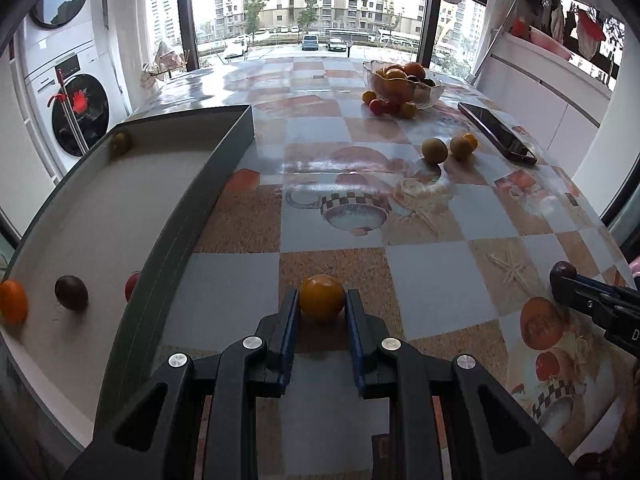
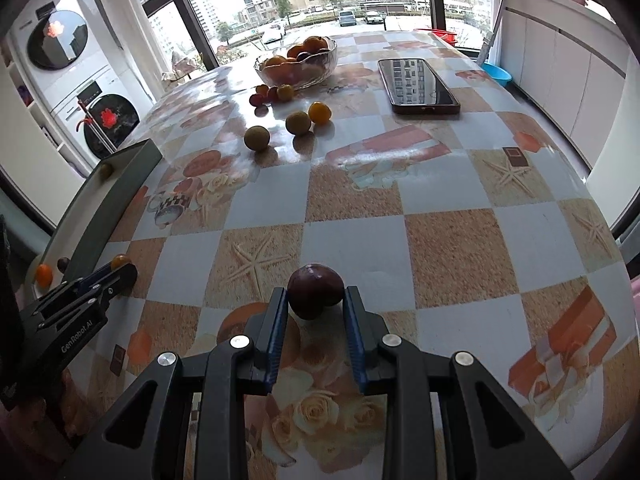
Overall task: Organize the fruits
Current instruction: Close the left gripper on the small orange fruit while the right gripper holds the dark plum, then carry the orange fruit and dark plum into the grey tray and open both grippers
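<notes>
My left gripper (image 1: 322,304) is shut on a yellow-orange tomato (image 1: 322,297), held just right of the grey tray (image 1: 192,200). The tray holds an orange fruit (image 1: 12,302), a dark plum (image 1: 71,292), a red fruit (image 1: 132,285) and a greenish fruit (image 1: 120,143). My right gripper (image 2: 316,300) is shut on a dark purple plum (image 2: 314,290) above the table; it shows at the right edge of the left wrist view (image 1: 568,280). A glass bowl (image 2: 298,66) of fruit stands at the far side, with loose fruits (image 2: 298,122) in front of it.
A black phone (image 2: 416,86) lies on the checked tablecloth at the far right. Stacked washing machines (image 1: 76,116) stand to the left, white cabinets (image 2: 560,80) to the right, windows behind. A blue basin (image 2: 496,74) sits beyond the table.
</notes>
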A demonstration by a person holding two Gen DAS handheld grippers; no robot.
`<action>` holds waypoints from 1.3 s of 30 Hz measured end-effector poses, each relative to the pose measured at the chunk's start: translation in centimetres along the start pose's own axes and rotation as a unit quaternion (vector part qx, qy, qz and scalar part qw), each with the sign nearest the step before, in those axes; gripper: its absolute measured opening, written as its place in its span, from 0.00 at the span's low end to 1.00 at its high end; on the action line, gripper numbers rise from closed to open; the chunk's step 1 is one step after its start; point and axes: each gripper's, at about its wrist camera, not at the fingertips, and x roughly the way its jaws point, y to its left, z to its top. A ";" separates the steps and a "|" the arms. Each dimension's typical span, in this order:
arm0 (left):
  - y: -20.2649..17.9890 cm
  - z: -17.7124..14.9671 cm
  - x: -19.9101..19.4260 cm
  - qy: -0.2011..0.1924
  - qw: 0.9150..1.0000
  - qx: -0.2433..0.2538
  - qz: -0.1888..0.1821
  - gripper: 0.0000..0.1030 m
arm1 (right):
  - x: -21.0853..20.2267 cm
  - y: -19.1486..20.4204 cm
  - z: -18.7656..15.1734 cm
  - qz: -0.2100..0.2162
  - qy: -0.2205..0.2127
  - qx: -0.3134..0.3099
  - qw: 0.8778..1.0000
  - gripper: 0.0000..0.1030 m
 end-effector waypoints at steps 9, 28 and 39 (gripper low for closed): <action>0.2 -0.2 -0.2 0.003 1.000 -0.004 -0.009 0.24 | -0.1 -0.1 -0.1 0.002 0.005 0.004 1.000 0.30; 6.0 2.1 -4.6 -0.054 0.996 -0.065 -0.017 0.24 | -0.6 6.9 4.0 0.026 0.005 -0.055 0.998 0.30; 16.1 2.4 -4.1 -0.056 0.987 -0.140 0.060 0.24 | 1.6 17.6 6.1 0.082 0.017 -0.134 0.987 0.30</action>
